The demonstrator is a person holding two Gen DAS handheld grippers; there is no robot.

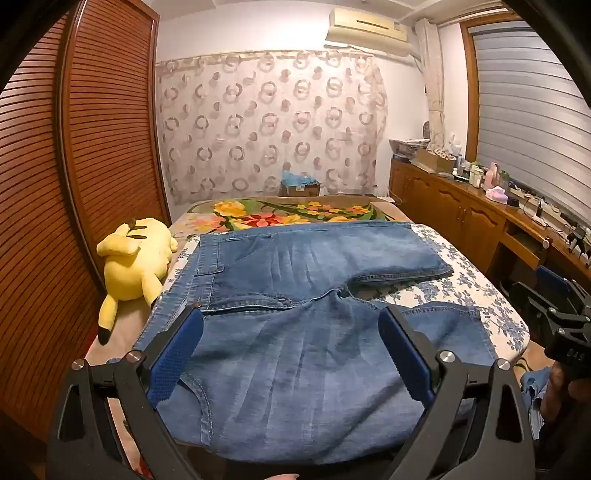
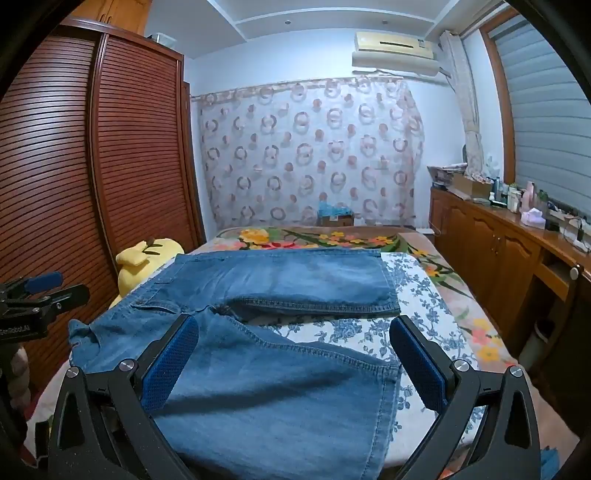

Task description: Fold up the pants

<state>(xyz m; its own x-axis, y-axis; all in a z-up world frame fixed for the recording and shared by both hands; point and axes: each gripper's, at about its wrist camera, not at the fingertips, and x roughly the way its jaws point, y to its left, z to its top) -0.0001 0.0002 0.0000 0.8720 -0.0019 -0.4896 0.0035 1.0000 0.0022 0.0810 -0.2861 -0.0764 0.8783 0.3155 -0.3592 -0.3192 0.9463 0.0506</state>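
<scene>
Denim, faded blue, fills the middle of both views: a pair of jeans lies spread flat on a white cloth with blue flowers, which covers the near part of a bed. In the left wrist view the waistband runs toward 9 o'clock, one leg stretches to about 2 o'clock with its hem near the cloth's right side, and the other leg comes down toward 6 o'clock, under the camera. The left gripper hangs over this nearer leg with its blue-padded fingers spread wide and nothing pinched between them; whether the tips touch the fabric I cannot tell. In the right wrist view the right gripper stands equally wide apart above the hem end of the near leg, released, its left pad over denim and its right pad over the flowered cloth. A yellow plush toy lies at 9 o'clock beside the waistband, against a slatted brown wardrobe. At 12 o'clock, beyond the jeans, a bright floral blanket shows, then a curtain printed with rings and an air conditioner high on the wall. A wooden cabinet crowded with bottles runs along 3 o'clock.
</scene>
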